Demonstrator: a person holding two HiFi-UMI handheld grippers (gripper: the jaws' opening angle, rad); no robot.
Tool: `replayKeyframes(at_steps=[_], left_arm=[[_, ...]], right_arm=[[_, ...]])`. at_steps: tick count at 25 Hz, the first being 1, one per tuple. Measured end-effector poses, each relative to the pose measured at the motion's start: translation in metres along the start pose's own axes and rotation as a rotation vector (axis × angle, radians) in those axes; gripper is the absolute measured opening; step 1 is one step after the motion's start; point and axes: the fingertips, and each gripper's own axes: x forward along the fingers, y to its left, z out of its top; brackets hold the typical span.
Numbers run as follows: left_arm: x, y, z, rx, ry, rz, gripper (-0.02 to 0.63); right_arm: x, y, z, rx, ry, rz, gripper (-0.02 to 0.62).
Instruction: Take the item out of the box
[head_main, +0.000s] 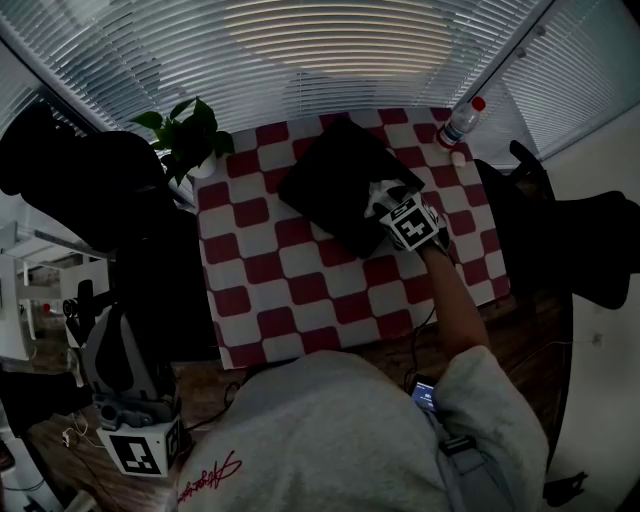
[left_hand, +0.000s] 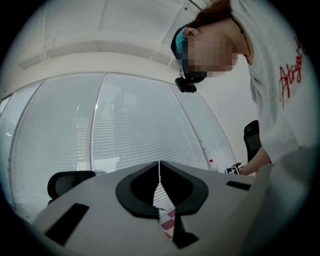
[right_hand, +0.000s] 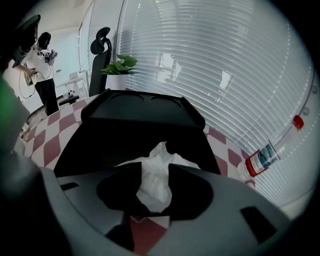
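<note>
A black box (head_main: 335, 190) lies open on the checkered table (head_main: 290, 290), its lid (right_hand: 142, 107) tipped back toward the window. A white crumpled item (right_hand: 157, 172) sticks up out of the box (right_hand: 125, 137). My right gripper (right_hand: 154, 186) reaches steeply down at the box's near right corner, and its jaws pinch the white item (head_main: 383, 192) from both sides. In the head view the right gripper (head_main: 392, 207) shows its marker cube. My left gripper (head_main: 105, 340) hangs off the table at the lower left, and the left gripper (left_hand: 160, 175) has its jaws together with nothing in them.
A clear bottle with a red cap (head_main: 462, 122) lies at the table's far right corner, also in the right gripper view (right_hand: 262, 157). A potted plant (head_main: 185, 135) stands at the far left corner. Black office chairs (head_main: 70, 190) flank the table. A person (right_hand: 40, 65) stands far off.
</note>
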Motion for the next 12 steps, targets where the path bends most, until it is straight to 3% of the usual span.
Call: replayKeyframes(at_steps=[12], left_arm=[[-0.0026, -0.0007, -0.004, 0.009, 0.013, -0.014, 0.02]], right_arm=[[-0.0028, -0.0001, -0.0019, -0.164, 0.059, -0.046, 0.086]])
